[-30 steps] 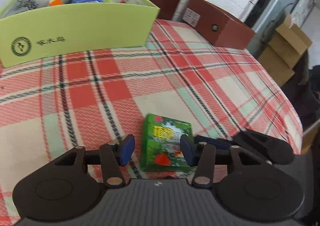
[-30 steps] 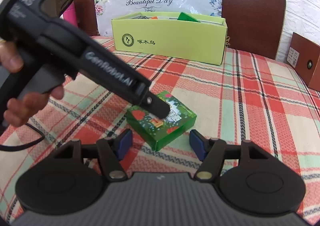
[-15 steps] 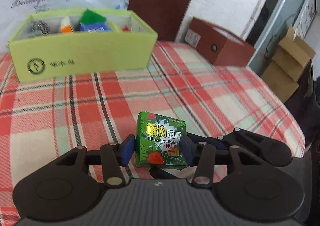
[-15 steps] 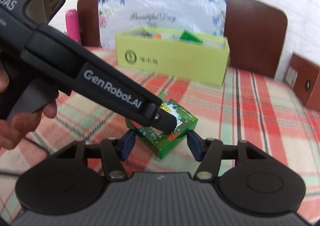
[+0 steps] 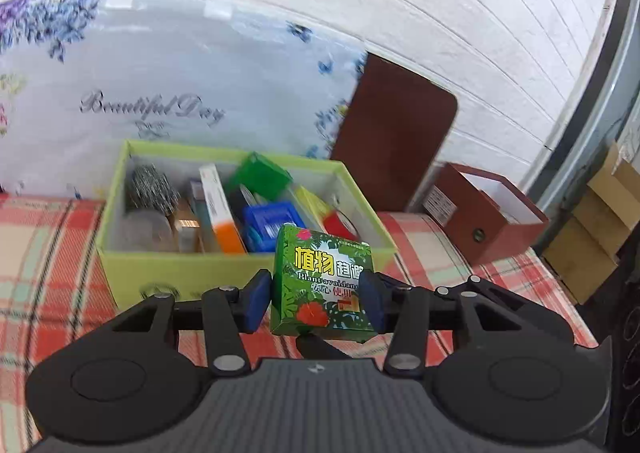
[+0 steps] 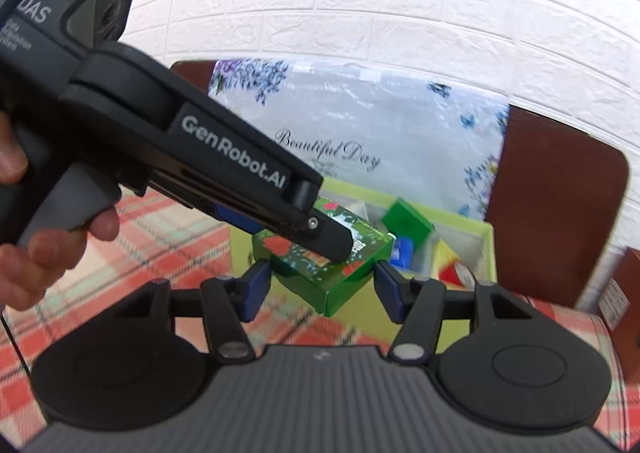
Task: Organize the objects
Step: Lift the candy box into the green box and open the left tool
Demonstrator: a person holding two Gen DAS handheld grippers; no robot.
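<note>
A small green carton (image 5: 323, 285) is pinched between the left gripper (image 5: 316, 299) pads, lifted off the plaid table (image 5: 48, 253) before the lime storage box (image 5: 240, 273) at its far edge, unplaced; the right gripper (image 6: 320, 289) flanks it, contact unclear.

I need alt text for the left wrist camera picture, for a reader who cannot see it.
The left gripper holds a small green box with leaf print between its blue pads, above a red checked tablecloth. Behind it stands an open light green box filled with small items. Further back are a flowered sheet, a brown box and a white brick wall.
</note>
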